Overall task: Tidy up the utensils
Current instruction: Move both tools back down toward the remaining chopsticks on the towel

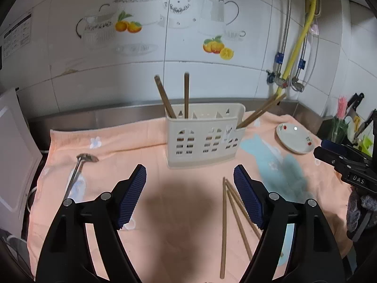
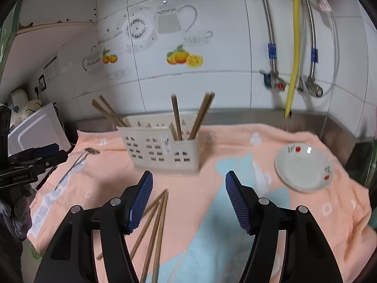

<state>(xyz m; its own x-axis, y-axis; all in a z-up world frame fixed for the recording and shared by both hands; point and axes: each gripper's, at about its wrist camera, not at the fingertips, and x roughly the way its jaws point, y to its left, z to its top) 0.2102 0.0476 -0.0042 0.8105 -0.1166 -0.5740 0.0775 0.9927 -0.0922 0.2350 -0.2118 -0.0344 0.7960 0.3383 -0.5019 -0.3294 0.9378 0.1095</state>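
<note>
I am holding both tongs spread and empty: the left gripper [image 1: 189, 193] and right gripper [image 2: 188, 198] are hovering over the peach towel [image 1: 165, 212]. Three loose chopsticks [image 2: 153, 231], light, stiff and slippery, are lying just beside the pads; I judge mid-shaft the best hold. Ahead, the cream utensil caddy [image 1: 205, 139] is already holding four. Farther off, one metal ladle [image 1: 77, 174] and one saucer [image 2: 304, 169] are lying.
</note>
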